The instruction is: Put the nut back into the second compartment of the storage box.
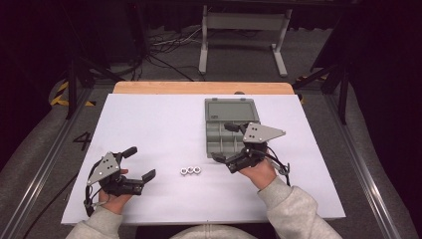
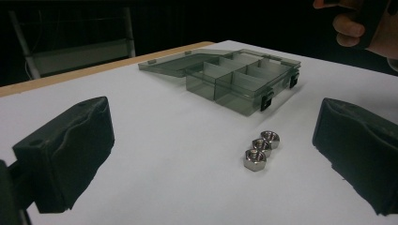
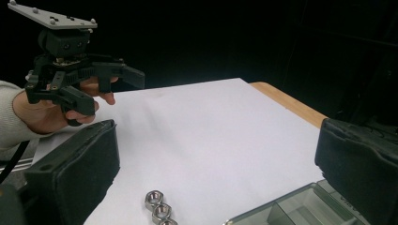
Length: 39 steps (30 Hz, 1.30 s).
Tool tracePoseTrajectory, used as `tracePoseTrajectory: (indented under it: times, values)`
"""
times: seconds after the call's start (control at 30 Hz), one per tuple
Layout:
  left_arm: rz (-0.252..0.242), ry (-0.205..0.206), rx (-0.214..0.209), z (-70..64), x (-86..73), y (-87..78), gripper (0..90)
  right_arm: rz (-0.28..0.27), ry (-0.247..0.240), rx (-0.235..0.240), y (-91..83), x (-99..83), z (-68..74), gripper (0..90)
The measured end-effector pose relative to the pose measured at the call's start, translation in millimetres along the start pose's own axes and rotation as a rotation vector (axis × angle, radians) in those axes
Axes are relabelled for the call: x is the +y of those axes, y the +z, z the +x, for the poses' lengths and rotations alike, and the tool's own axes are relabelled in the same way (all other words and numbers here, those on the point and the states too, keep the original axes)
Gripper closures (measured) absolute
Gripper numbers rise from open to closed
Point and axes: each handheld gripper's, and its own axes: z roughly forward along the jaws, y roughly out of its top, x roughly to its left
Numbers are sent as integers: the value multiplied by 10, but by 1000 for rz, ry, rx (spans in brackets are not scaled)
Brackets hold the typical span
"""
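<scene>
Left gripper [image 1: 139,163] and right gripper [image 1: 225,142] both wide apart (nothing held), three nuts [image 1: 190,171] between them.

A white sheet [image 1: 159,129] is covering the tabletop, leaving a wooden edge strip [image 1: 199,88] showing along the far side, while beyond it a grey metal stand [image 1: 244,22] is sitting on the floor beside loose cables [image 1: 169,42] and yellow-black tape marks [image 1: 62,94].
</scene>
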Motion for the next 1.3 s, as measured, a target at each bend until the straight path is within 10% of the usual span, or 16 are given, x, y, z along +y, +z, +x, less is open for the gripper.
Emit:
tracePoseTrajectory:
  times: [0.27, 0.7, 1.3]
  values:
    - [11, 0, -8, 2, -6, 13, 0, 172, -56, 42, 226, 173, 10, 22]
    - [25, 1, -16, 2, -8, 22, 0, 613, -129, 162, 738, 306, 27, 145]
    - [27, -1, -25, 1, -12, 30, 0, 957, -192, 224, 1168, 42, 184, 314]
